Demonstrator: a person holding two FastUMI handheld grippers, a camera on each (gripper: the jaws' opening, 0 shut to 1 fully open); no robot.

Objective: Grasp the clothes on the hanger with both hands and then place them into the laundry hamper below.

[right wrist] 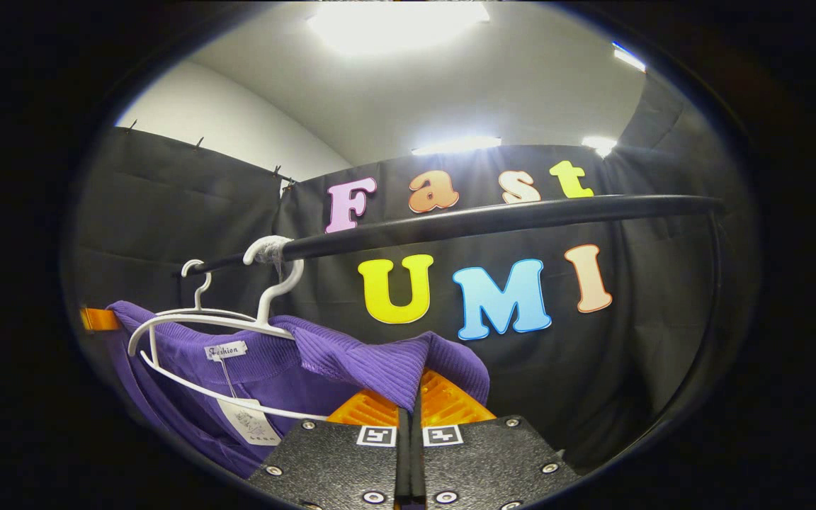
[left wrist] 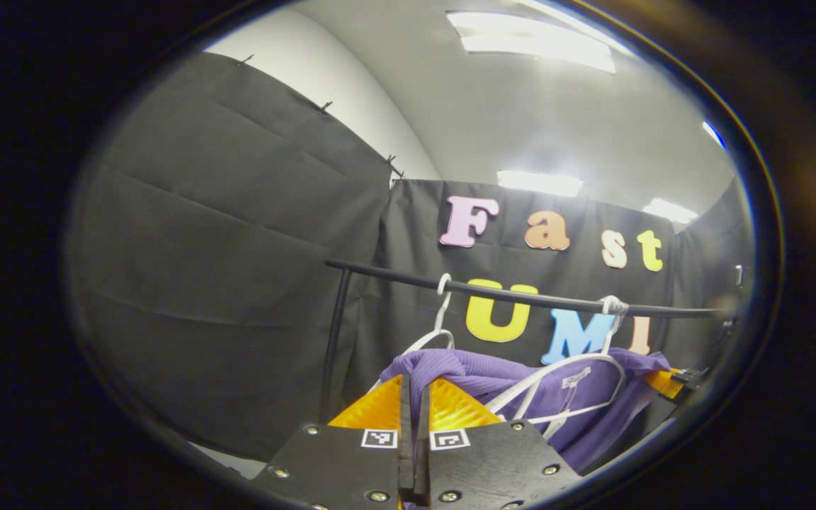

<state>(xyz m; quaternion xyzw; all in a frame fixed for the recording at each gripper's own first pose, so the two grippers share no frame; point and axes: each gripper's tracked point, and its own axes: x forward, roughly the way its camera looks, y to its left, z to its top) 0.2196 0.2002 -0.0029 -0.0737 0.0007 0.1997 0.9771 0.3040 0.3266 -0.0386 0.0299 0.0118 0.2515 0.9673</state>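
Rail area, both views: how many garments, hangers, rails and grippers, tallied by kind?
Purple garment: 1
White hangers: 2
Black rail: 1
Grippers, left and right: 2
Total: 6

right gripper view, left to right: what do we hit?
Other gripper's fingertip → rear hanger hook → front hanger hook → purple garment's shoulder fold → this gripper, closed on that fold → rail's right end.

Each tool (left wrist: 415, 397) (right wrist: 408, 400) carries black screwed plates, square coded markers, and ribbed fingers.
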